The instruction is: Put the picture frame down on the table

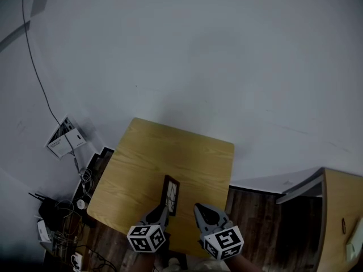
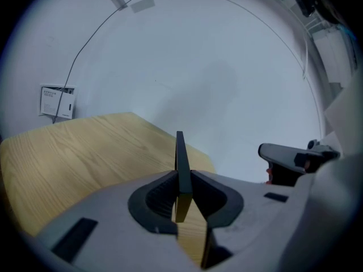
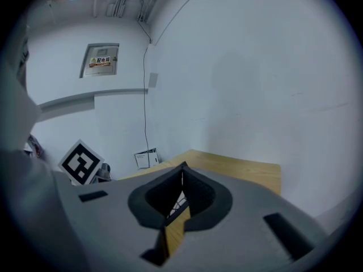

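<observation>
Table (image 1: 170, 157): showing pale honey-yellow wood, with fine straight grain running along the top.
Picture frame (image 1: 171, 196): showing a dark brown, almost black border; thin dark lines are crossing its pale pane.
Left gripper (image 1: 164, 209) and right gripper (image 1: 198, 209): wearing mid-grey bodies with black jaw linings.
Marker cubes (image 1: 146, 238): showing white faces printed with black square patterns.
Floor (image 1: 249, 205): showing dark brown boards.
Wall (image 1: 198, 55): appearing plain pale grey-white, with a thin black cable (image 1: 39, 78) running across it.
</observation>
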Tool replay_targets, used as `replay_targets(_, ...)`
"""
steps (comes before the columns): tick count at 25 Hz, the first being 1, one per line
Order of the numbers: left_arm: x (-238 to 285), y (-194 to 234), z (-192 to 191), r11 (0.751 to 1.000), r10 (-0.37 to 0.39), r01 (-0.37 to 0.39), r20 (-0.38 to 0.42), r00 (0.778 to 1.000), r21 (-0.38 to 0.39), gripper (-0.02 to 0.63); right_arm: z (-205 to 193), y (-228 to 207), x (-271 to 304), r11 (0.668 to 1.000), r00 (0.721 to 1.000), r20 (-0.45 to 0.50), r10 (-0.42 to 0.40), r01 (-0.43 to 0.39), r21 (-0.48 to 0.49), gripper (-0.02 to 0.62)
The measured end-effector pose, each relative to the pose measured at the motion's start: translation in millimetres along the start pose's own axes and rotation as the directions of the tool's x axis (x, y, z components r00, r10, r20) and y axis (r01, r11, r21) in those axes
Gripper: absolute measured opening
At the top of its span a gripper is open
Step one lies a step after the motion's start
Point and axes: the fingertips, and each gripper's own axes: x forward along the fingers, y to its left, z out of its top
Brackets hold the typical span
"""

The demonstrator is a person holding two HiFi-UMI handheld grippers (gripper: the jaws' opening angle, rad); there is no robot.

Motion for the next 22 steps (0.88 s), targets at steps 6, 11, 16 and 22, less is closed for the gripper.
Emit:
replay_targets(6,9,2,-6,1.0,0.018,-0.018,-0.02,1.0,0.003,0.064,-2,-3,3,1.0,1.0,-0.003,0.004,-0.004,0.013,0.0)
replay_targets(11,15,8,-14,0.999,0.041,-0.04,-0.045,0.998,0.011,0.064,-2,-5,5,1.0,1.0,0.001,0.007,-0.007,0.022,0.0)
replay_targets(16,18,12,-14,0.999,0.045,-0.044,-0.044,0.998,0.012,0.064,-6,-6,5,1.0,1.0,-0.007,0.008,-0.008,0.026,0.0)
replay_targets(22,20,19,-11,0.995,0.08,-0.078,-0.043,0.996,0.066,0.069,-8,-3,7,1.0,1.0,-0.016,0.018,-0.017,0.022,0.0)
